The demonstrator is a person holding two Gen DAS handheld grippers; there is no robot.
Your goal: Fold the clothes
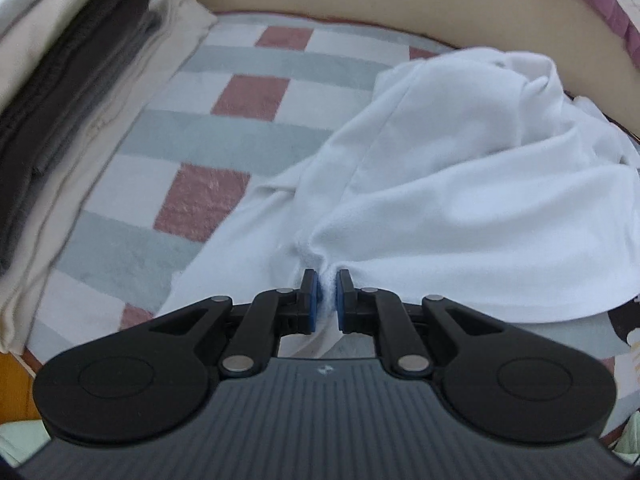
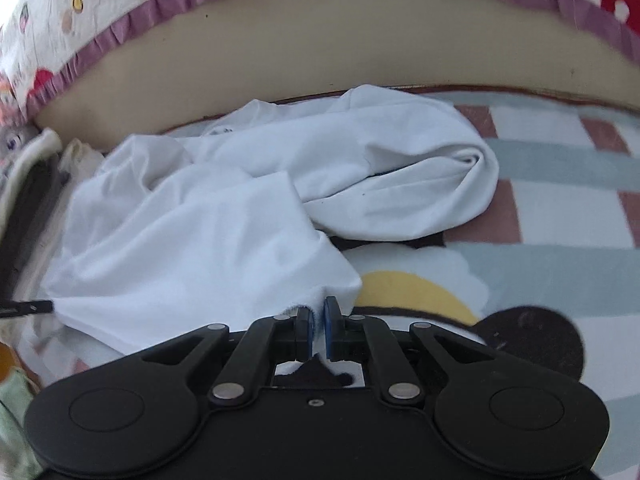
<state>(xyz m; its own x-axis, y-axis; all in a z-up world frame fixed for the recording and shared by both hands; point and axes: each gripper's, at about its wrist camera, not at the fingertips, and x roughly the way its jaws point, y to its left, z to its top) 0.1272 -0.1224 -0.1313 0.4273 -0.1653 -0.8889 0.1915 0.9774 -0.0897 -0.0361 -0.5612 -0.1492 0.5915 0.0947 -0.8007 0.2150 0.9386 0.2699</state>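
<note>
Gripping a white garment [image 1: 460, 184] at its near hem, both tongs are clenched on the cloth.

The left tongs [image 1: 328, 294] pinch a bunched bit of the hem between blue pads [image 1: 314, 300], and the right tongs [image 2: 316, 326] pinch another part of the same edge, with a sliver of white fabric showing between the closed jaws. The white garment lies crumpled and partly rolled on a checked blanket [image 1: 224, 148] of pink, grey-green and white squares, its far end close to a beige padded edge [image 2: 320, 48]. A stack of folded clothes [image 1: 76, 80], dark grey between cream layers, sits at the left side of the blanket, apart from the garment. A frilled purple-trimmed cover [image 2: 132, 16] runs above the beige edge.
</note>
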